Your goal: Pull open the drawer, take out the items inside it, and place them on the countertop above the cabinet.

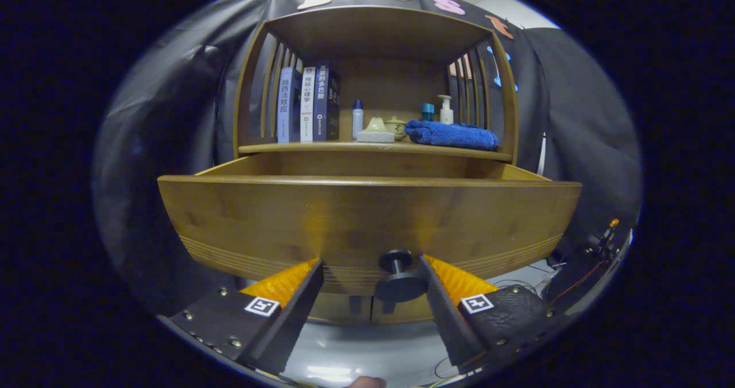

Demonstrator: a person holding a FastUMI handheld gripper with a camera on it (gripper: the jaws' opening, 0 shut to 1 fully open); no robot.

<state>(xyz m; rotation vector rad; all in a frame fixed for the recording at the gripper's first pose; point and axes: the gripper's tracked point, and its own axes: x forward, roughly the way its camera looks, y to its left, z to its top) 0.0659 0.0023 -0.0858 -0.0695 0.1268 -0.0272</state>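
dim, warm light; strong fisheye bending at edges; focus sharp.

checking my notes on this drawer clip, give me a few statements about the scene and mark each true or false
1. The drawer is pulled out from the cabinet. True.
2. The claw is shut on the drawer knob. False: its fingers stand apart, with the knob between them, near the right-hand one and not pressed by both.
3. A blue towel lies folded on the countertop above the drawer. True.
4. The books lie flat in a pile beside the towel. False: they stand upright at the far end of the countertop from the towel.
5. A pump bottle stands behind the towel. True.
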